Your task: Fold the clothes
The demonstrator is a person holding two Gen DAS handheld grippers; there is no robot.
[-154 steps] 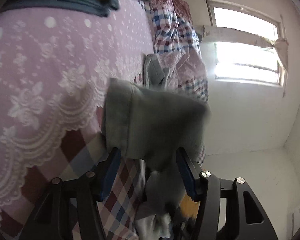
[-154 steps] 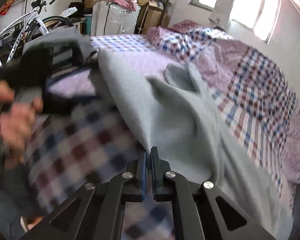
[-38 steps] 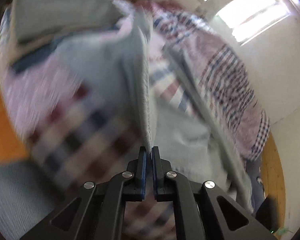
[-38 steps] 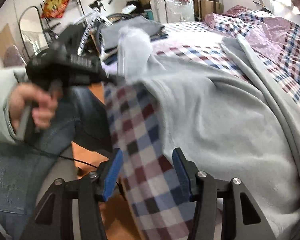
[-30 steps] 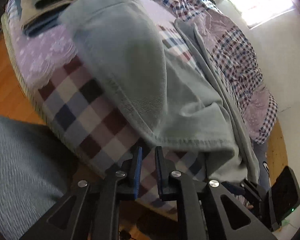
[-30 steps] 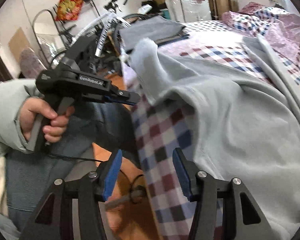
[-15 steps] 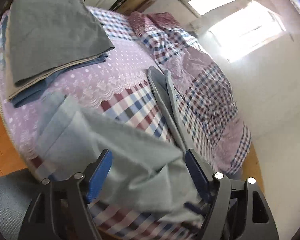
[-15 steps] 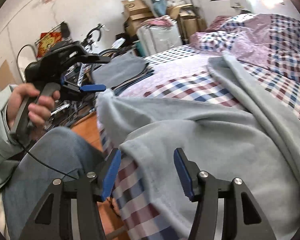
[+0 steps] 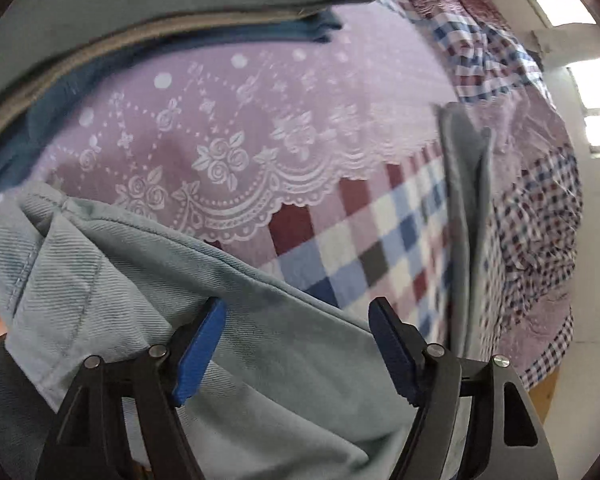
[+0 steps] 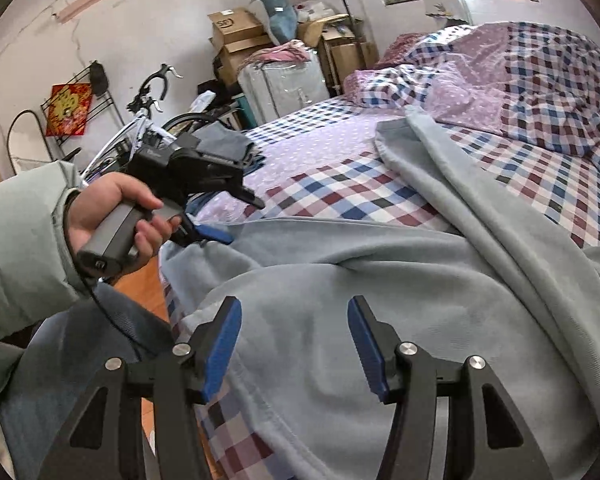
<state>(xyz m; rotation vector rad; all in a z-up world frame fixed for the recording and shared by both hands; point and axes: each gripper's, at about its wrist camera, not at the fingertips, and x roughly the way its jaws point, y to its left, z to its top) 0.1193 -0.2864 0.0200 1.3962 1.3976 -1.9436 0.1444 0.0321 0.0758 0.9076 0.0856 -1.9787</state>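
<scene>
Hovering with jaws standing wide after just opening: left gripper (image 9: 296,344), blue pads clear of the cloth, gripping nothing. Likewise gaping, pads apart and holding nothing: right gripper (image 10: 294,344). Being grasped by the handle in the right wrist view: that same left gripper, in a hand (image 10: 116,216) coming out of a pale green sleeve (image 10: 16,236).

Lying spread and rumpled under both grippers: pale grey-blue garment (image 10: 400,300), soft twill weave showing close up, a stitched hem (image 9: 24,264) curling at the near corner, long folded ridges running away across the bed toward the pillows. Draping over the near bed edge, partly hanging.

Covering the bed: checked sheet (image 9: 380,240) in maroon, blue and white, overlaid at one end by a lilac lace-printed cloth (image 9: 240,120) with white roses. Sitting on that lilac cloth: stack of folded clothes (image 9: 160,4), grey on top, dark blue beneath. Bunching farther off: checked quilt (image 10: 540,80). Leaning beyond the bed: bicycle (image 10: 148,120), with cardboard boxes (image 10: 236,32) piling against the white wall, a red paper hanging (image 10: 68,108) on a rack, windows glaring bright, orange wood floor (image 10: 140,284) showing below.

Passing directly beneath the open left fingers: the garment's near corner, not being pinched. Stretching between and ahead of the right fingers: its broad middle, untouched by the pads.
</scene>
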